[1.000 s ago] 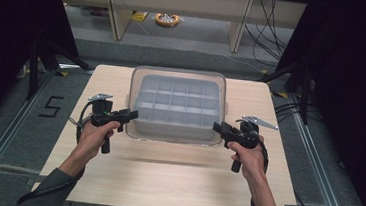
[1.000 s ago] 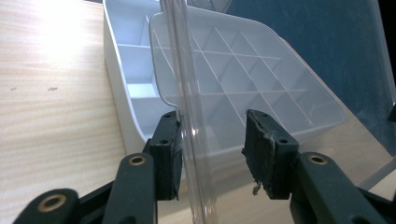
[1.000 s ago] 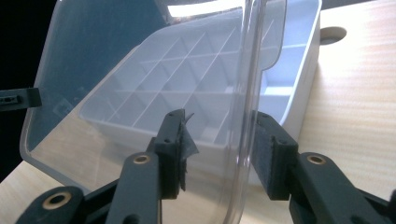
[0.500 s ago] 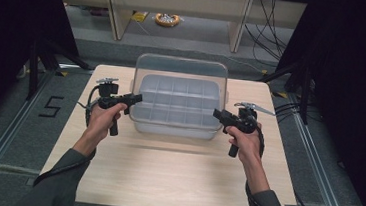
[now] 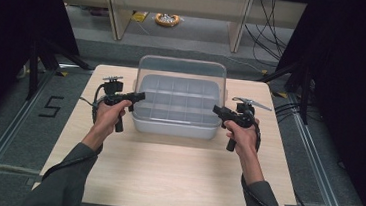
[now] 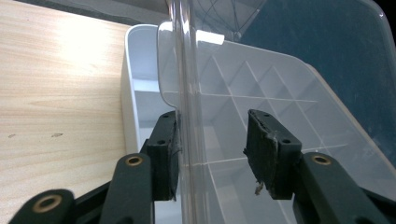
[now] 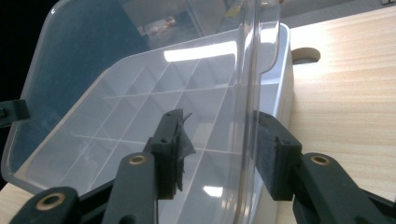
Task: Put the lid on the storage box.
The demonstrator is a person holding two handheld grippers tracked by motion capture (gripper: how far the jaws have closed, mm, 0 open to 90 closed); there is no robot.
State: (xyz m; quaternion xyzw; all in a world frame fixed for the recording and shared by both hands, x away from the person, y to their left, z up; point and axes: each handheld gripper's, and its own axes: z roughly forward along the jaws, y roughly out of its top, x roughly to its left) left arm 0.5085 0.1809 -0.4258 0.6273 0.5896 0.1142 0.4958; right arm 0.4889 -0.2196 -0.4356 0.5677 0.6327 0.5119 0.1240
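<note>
My left gripper (image 5: 139, 96) and right gripper (image 5: 217, 109) stood open. The raised clear lid (image 5: 181, 72) edge passed between each pair of fingers (image 6: 166, 154), over the compartment box (image 5: 174, 127) on the worktop (image 5: 164, 176).

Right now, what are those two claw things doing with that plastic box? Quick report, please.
Left gripper and right gripper open, each straddling a side edge of the clear lid. Lid raised over the grey compartment box. Compartments look empty; nothing blocking.

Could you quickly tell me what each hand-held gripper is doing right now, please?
Left hand-held gripper: open, jaws either side of the clear lid edge.
Right hand-held gripper: open, jaws straddling the lid's other side edge.
</note>
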